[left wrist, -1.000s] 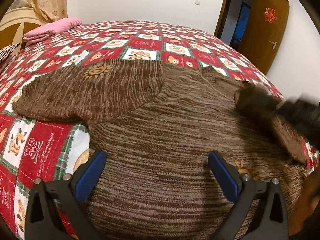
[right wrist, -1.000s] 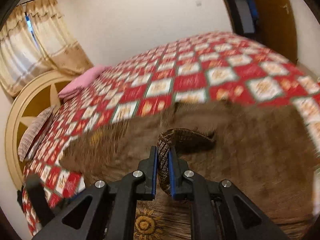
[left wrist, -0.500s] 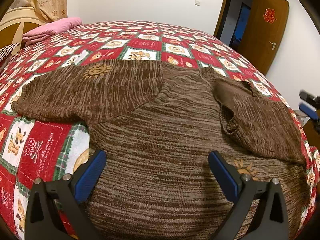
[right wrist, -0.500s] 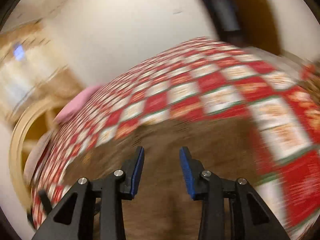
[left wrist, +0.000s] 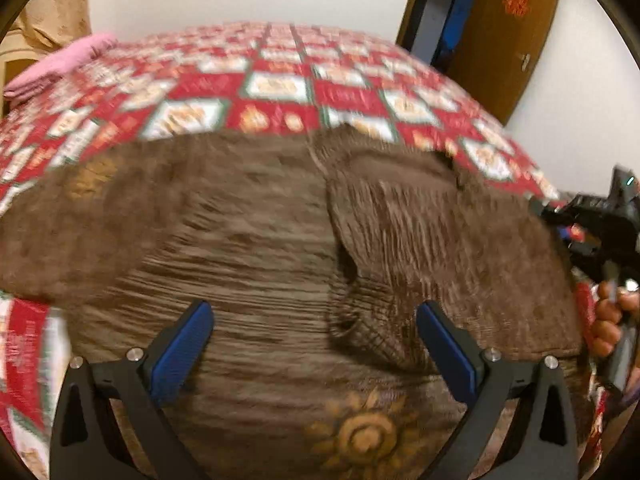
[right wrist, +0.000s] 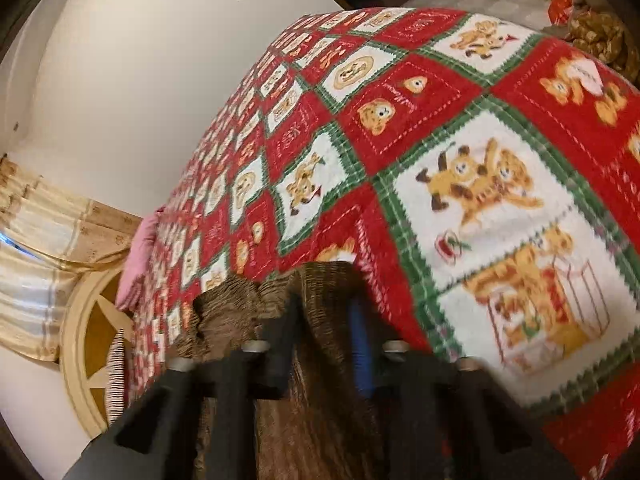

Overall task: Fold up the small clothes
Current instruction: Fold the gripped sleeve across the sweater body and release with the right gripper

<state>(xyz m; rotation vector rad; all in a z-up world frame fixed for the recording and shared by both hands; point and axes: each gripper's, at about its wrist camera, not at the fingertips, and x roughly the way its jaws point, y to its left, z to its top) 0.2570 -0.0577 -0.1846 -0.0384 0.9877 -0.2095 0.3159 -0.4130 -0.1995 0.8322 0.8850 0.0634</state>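
Observation:
A brown knit sweater [left wrist: 248, 248] with orange sun motifs lies spread on the bed. Its right sleeve [left wrist: 420, 240] is folded in across the body. My left gripper [left wrist: 312, 344] is open and empty, just above the sweater's lower body. My right gripper [right wrist: 324, 336] is open at the sweater's right edge, with brown knit [right wrist: 316, 400] lying between its jaws. The right gripper and the hand holding it also show at the right edge of the left wrist view [left wrist: 600, 224].
A red, white and green bear-patterned quilt [left wrist: 280, 92] covers the bed. Folded pink cloth [left wrist: 60, 64] lies at the far left by the headboard [right wrist: 92, 344]. A brown door [left wrist: 504, 28] stands open behind the bed. Curtains [right wrist: 44, 240] hang at the left.
My right gripper let go of the sleeve it carried across the body and moved out to the sweater's right edge. My left gripper shifted right and forward over the body.

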